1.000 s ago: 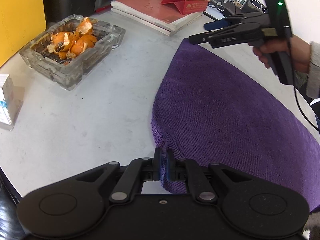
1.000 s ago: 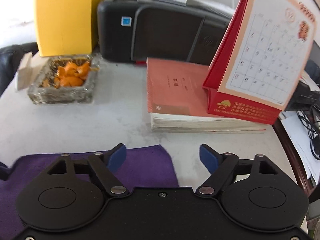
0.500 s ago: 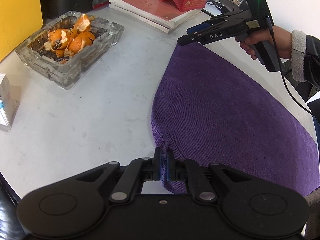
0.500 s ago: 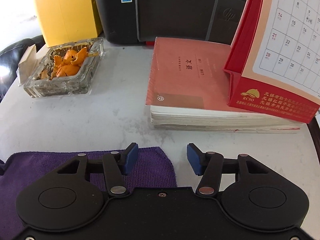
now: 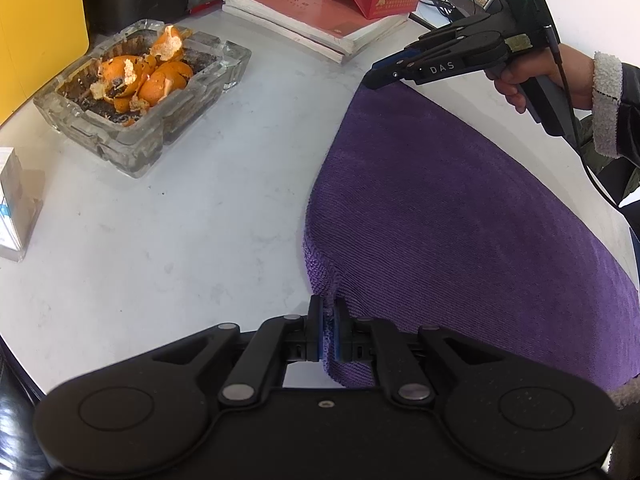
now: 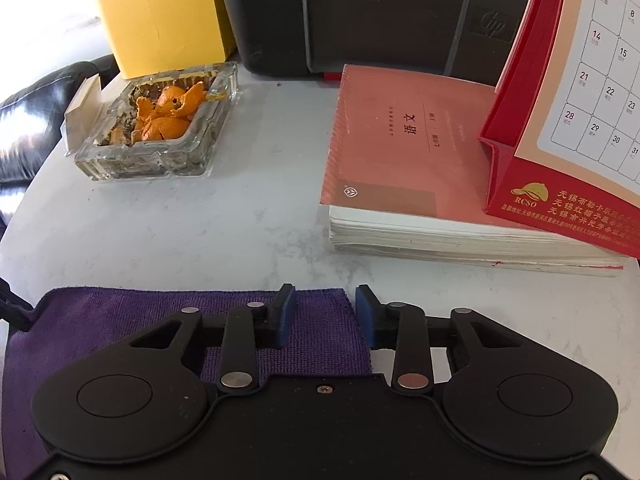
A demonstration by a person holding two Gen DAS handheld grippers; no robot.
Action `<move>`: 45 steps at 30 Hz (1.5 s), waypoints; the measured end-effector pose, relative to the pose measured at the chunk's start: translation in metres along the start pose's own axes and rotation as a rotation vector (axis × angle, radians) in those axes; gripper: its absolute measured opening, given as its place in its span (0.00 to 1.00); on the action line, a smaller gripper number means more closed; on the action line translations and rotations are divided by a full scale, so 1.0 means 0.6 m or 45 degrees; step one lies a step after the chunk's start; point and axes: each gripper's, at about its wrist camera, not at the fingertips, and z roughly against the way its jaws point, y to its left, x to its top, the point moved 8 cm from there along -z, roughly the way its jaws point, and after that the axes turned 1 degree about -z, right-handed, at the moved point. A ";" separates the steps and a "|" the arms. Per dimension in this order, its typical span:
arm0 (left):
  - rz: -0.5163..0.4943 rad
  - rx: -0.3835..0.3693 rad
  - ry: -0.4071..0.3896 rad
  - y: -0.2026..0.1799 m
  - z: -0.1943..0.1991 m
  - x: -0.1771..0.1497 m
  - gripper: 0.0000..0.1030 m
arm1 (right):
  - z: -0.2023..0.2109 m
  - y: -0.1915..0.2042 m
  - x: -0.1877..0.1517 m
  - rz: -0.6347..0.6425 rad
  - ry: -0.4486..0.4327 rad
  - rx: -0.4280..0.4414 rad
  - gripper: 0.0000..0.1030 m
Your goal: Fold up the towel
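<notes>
A purple towel (image 5: 460, 208) lies flat on the white table. My left gripper (image 5: 328, 334) is shut on its near left corner, with cloth pinched between the blue pads. In the left wrist view my right gripper (image 5: 370, 76), held by a hand, hovers at the towel's far corner. The right wrist view shows that gripper (image 6: 325, 312) open, its fingers straddling the far right corner of the towel (image 6: 316, 332); the left pad (image 6: 285, 316) is over the cloth, the right pad (image 6: 366, 318) just past its edge.
A glass ashtray (image 5: 144, 92) full of orange peel sits left of the towel. A stack of books (image 6: 420, 184) with a red desk calendar (image 6: 568, 112) stands just beyond the far corner. A black printer (image 6: 380, 16) and yellow box (image 6: 160, 12) are behind.
The right gripper has lowered towards the towel's far corner and its fingers have closed in from wide to a narrow gap around the corner. The left gripper has kept its hold.
</notes>
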 end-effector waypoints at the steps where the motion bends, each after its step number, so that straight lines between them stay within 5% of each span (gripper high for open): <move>1: 0.003 -0.001 -0.002 0.000 0.000 0.000 0.05 | 0.001 0.000 -0.001 0.008 0.002 -0.009 0.13; 5: 0.010 -0.011 -0.011 0.002 0.001 -0.001 0.04 | 0.004 -0.001 -0.005 0.028 0.010 -0.043 0.04; 13: 0.018 -0.057 -0.045 -0.008 0.017 0.000 0.04 | 0.042 0.003 -0.002 -0.025 -0.045 -0.071 0.04; 23: -0.106 -0.192 -0.123 -0.083 0.068 0.005 0.04 | 0.176 0.020 -0.038 -0.150 -0.153 -0.196 0.04; 31: -0.287 -0.350 -0.118 -0.199 0.098 -0.015 0.04 | 0.321 0.032 -0.141 -0.298 -0.239 -0.346 0.04; 45: -0.551 -0.581 0.078 -0.445 0.082 -0.114 0.04 | 0.481 0.026 -0.401 -0.610 -0.314 -0.499 0.04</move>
